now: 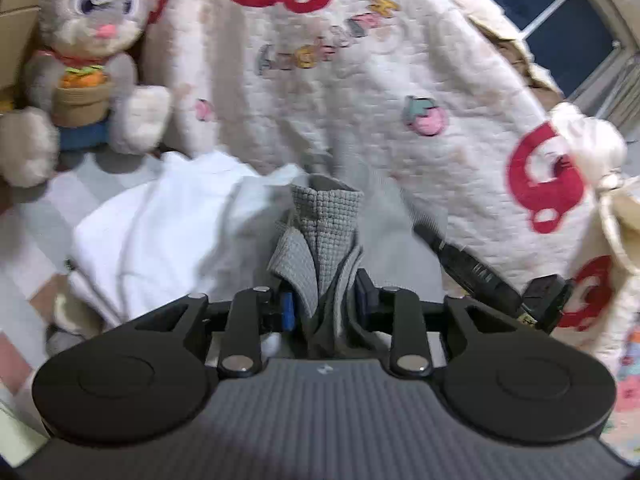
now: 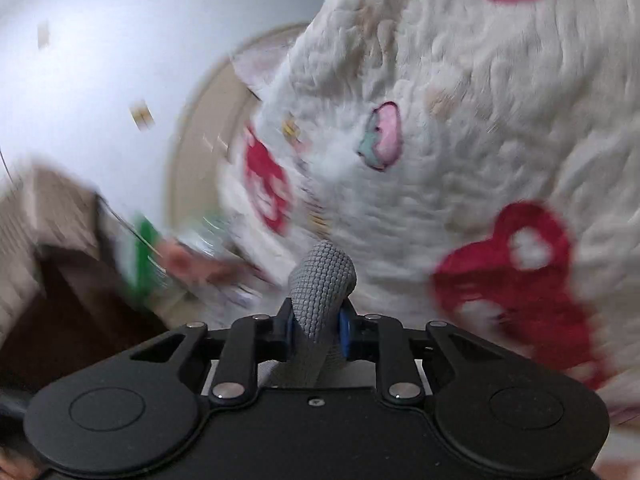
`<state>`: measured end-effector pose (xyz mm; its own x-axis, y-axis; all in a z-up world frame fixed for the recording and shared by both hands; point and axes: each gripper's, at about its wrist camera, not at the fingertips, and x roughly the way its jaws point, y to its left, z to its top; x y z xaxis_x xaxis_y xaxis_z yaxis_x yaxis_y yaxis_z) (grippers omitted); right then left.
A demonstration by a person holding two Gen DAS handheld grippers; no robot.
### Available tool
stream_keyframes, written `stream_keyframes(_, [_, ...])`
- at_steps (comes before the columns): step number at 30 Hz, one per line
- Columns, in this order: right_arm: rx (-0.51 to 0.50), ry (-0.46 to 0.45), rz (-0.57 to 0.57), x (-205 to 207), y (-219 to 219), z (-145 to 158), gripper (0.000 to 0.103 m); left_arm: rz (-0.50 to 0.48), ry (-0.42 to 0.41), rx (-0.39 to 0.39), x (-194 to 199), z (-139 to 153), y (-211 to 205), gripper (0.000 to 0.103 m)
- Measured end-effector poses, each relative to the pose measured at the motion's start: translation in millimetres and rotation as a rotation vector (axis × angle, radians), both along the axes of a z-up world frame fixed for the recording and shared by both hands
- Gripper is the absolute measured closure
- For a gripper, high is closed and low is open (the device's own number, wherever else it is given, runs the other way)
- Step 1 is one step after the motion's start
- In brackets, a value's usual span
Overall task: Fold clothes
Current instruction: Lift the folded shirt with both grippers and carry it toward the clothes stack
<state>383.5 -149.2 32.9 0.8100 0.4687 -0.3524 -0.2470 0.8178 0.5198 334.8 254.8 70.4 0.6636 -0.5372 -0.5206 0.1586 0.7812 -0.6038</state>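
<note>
A grey waffle-knit garment (image 1: 324, 236) is bunched up between the blue pads of my left gripper (image 1: 326, 304), which is shut on it. A fold of the same grey garment (image 2: 320, 280) sticks up between the pads of my right gripper (image 2: 318, 328), also shut on it. A white cloth (image 1: 160, 232) lies crumpled to the left, in front of the left gripper. Part of the other gripper (image 1: 492, 280) shows as a black shape at the right of the left wrist view. The right wrist view is blurred by motion.
A cream quilt with red motifs (image 1: 360, 92) fills the background of both views. A plush rabbit (image 1: 88, 68) sits at the upper left beside a cardboard box (image 1: 16, 28). A window (image 1: 560, 12) is at the upper right. A green-and-white object (image 2: 144, 256) is blurred at left.
</note>
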Motion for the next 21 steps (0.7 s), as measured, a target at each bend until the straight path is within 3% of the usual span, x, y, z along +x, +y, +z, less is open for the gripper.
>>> stream_keyframes(2, [-0.043,-0.003,-0.028,-8.4,4.3,3.6,0.076,0.017,-0.047,-0.011,-13.0,-4.8,3.7,0.068])
stream_keyframes(5, [-0.108,-0.008,-0.07,-21.0,10.7,9.0,0.06,0.061,-0.108,-0.051,-36.8,-3.6,19.6,0.064])
stream_keyframes(9, [-0.172,-0.133,-0.125,-66.3,14.3,27.2,0.052,0.075,-0.21,0.018,-52.7,23.0,26.0,0.061])
stream_keyframes(14, [-0.191,-0.379,0.091,-134.1,35.7,33.2,0.05,0.02,-0.389,0.178,-41.1,56.4,-3.0,0.056])
stream_keyframes(18, [-0.241,-0.532,0.3,-180.1,65.8,34.2,0.032,0.017,-0.328,0.196,-9.0,43.7,-16.4,0.059])
stream_keyframes(21, [-0.402,-0.574,0.424,-191.5,106.3,42.8,0.031,0.088,-0.226,0.169,5.0,17.2,-8.7,0.068])
